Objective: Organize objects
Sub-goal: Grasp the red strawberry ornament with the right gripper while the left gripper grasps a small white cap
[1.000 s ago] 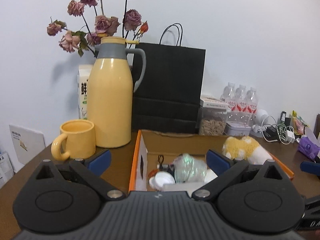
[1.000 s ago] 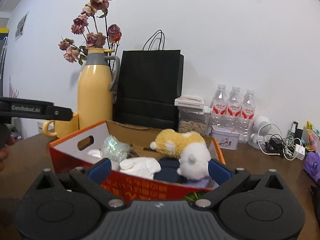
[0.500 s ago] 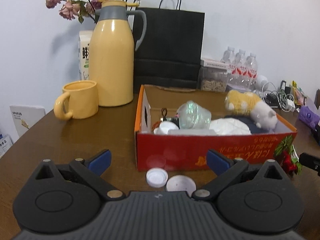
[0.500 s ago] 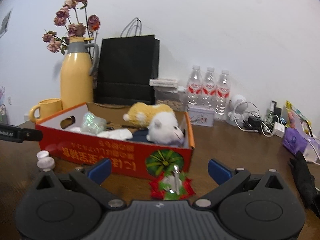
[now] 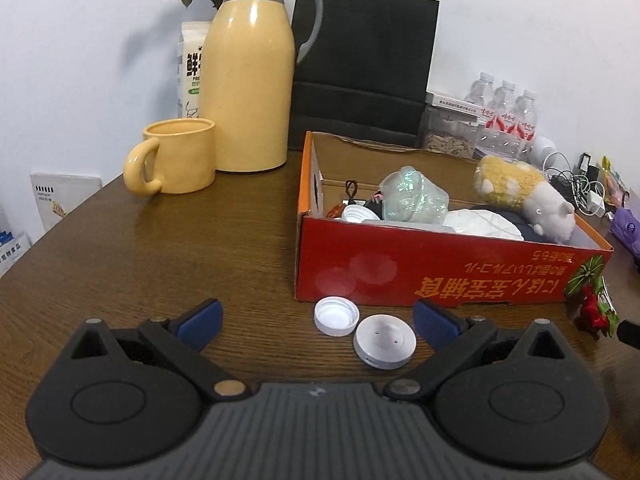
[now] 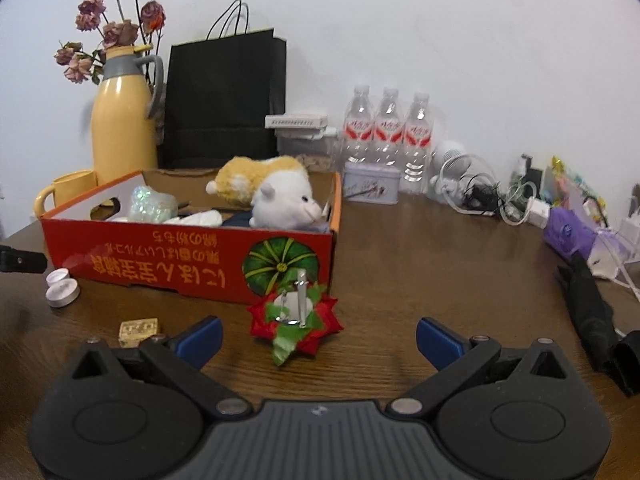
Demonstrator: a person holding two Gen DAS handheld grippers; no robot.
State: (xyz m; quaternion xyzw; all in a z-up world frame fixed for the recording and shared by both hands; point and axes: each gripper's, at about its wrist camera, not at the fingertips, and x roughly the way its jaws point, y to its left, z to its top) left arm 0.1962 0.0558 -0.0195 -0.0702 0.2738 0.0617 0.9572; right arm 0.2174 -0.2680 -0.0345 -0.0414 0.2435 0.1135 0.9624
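Both grippers have been pulling back and dipping since half a second ago; the red box [image 5: 440, 268] is sitting farther off in each view and the loose bits in front of it are showing more fully. The left gripper [image 5: 316, 322] is hovering low over the table [image 5: 180, 248], jaws wide apart and holding nothing; the right gripper [image 6: 318, 338] is hanging the same way, spread and empty. The step in hand is looking like pick selection, loose items still waiting outside the box. The bottle cap [image 5: 336, 315] and white disc [image 5: 385, 341] are lying just in front of the box wall, touching each other, between the left fingers; the next move is probably calling for lowering and centring on one, then closing; both are low and flat, so the fingers need to come right down to the wood. The red-green bow [image 6: 294, 314] is sitting by the box's near corner, ahead of the right gripper; a small tan block [image 6: 139, 329] is lying beside its left finger. The box is holding a yellow-white plush toy [image 5: 524, 196], a shiny crumpled wrapper [image 5: 414, 196], a white cloth [image 5: 480, 222], a white lid [image 5: 356, 213] and dark bits too small to tell; the yellow mug [image 5: 176, 160] is standing upright beside the yellow flask [image 5: 248, 80], contents hidden.
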